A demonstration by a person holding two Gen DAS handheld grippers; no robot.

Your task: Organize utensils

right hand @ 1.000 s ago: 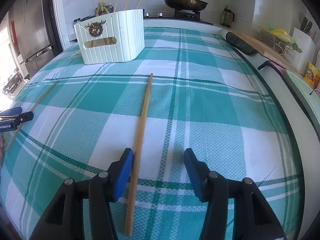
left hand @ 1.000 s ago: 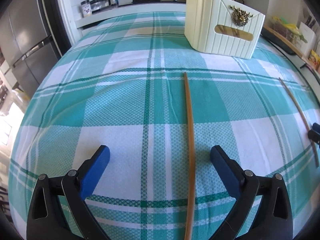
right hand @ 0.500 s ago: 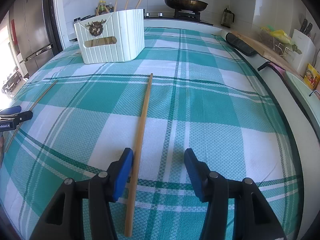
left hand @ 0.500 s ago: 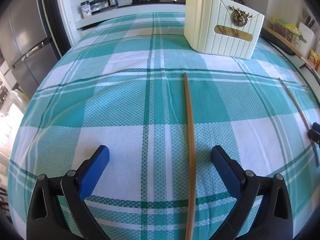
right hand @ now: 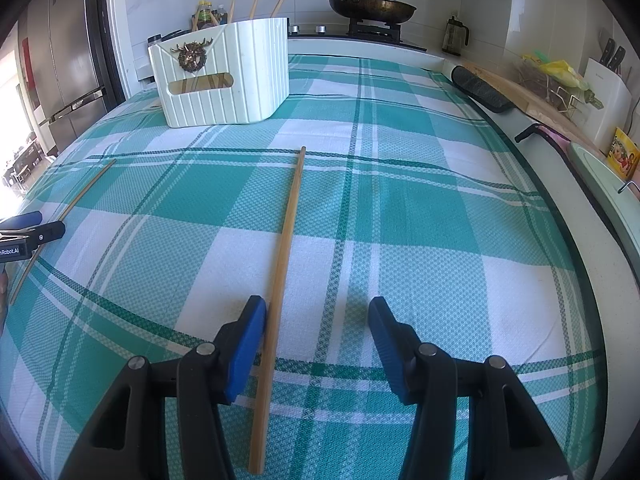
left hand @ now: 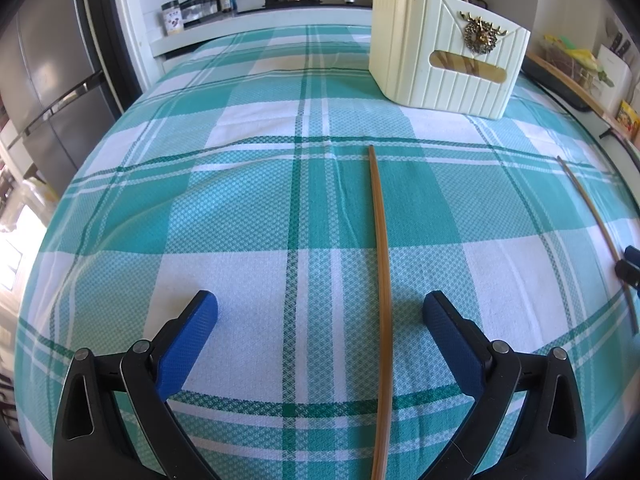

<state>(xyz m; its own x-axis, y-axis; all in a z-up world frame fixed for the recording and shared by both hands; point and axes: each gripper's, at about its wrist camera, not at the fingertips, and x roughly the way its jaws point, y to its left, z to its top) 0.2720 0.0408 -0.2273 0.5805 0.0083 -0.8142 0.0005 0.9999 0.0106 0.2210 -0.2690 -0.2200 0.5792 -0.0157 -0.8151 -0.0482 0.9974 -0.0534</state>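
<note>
Two wooden chopsticks lie on the green-and-white checked cloth. In the left wrist view, one chopstick (left hand: 382, 280) runs between the fingers of my open left gripper (left hand: 320, 312), nearer the right finger. In the right wrist view, the other chopstick (right hand: 282, 264) lies between the fingers of my open right gripper (right hand: 316, 316), against the left pad (right hand: 250, 336). A cream ribbed utensil box (left hand: 444, 64) with several chopsticks standing in it sits at the far side; it also shows in the right wrist view (right hand: 224, 80). Each gripper's tip shows at the other view's edge.
A stove with a lidded pan (right hand: 370, 4) stands behind the table. A cutting board (right hand: 516, 88), a knife block (right hand: 608, 92) and packets line the right counter. A fridge (left hand: 44, 80) stands on the left. Spice jars (left hand: 200, 4) sit on the back ledge.
Almost nothing has changed. Both grippers stay open around their chopsticks, with only a slight shift of the views.
</note>
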